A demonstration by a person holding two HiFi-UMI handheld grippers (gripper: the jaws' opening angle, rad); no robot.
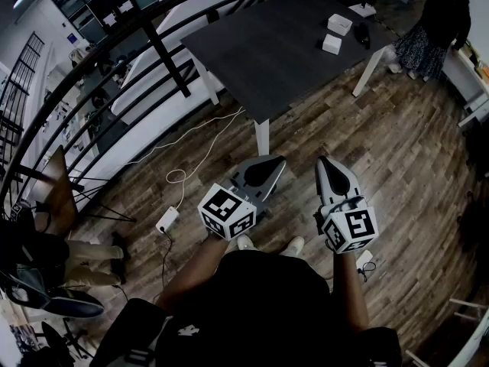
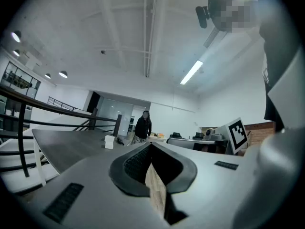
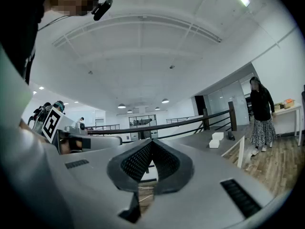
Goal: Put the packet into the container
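- Left gripper: the jaws are meeting at their tips with nothing between them; only floor is showing through the slot behind the pads.
- Right gripper: the jaws are pressing fully together and are also empty.
- Both grippers are pointing level, side by side, over the wood floor. They are hanging just short of the table's near corner and touching nothing.
- Table: its dark top is running away ahead of the grippers, bare along the near part.
- Near box and far box: two small white boxes are sitting close together at the table's far right end.
- Dark item: it is lying just beside the boxes and is too small to identify.
- The packet and container are probably in this group, though which piece is which cannot be told.
- Key relation: the group is lying ahead and to the right of both grippers, well apart from them. The right gripper is the nearer. The long axis of each piece is too small to read.
- Person: someone is standing beyond the table's far right corner.
- Cable: it is trailing across the floor at the left.
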